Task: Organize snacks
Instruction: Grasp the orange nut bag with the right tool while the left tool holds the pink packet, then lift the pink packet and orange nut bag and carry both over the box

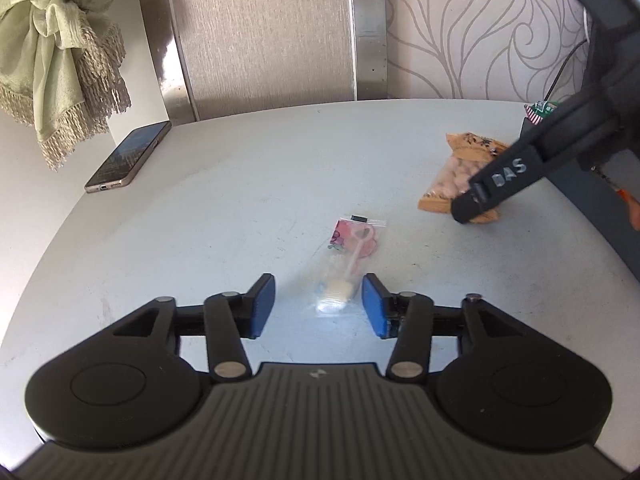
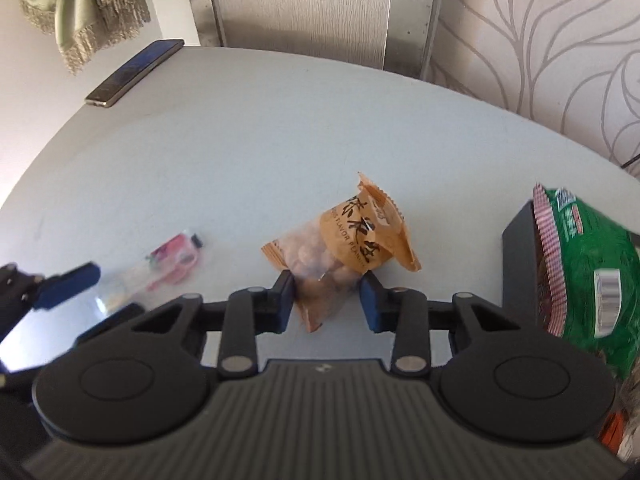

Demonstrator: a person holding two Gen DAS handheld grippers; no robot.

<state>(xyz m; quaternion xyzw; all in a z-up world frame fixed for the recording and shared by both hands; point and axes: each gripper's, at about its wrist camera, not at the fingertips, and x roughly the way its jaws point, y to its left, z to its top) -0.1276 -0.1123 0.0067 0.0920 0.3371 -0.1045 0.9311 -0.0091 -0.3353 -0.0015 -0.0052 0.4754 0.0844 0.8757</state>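
Note:
A small clear packet (image 1: 348, 256) with a pink label and a pale sweet inside lies on the white table (image 1: 224, 208). Its near end sits between the blue pads of my left gripper (image 1: 318, 306), which stands open without touching it. To the right lies an orange peanut bag (image 1: 460, 168). In the right wrist view my right gripper (image 2: 328, 300) is shut on the peanut bag (image 2: 352, 240), with a pad pressed against each side of its clear lower part. The clear packet (image 2: 168, 264) shows at the left there, beside one blue pad of the left gripper's fingers (image 2: 68, 286).
A black box (image 2: 520, 248) stands at the table's right edge, holding a green snack bag (image 2: 584, 264). A phone (image 1: 128, 156) lies at the far left corner. A chair back (image 1: 264, 32) and a tied curtain (image 1: 60, 60) are behind the table.

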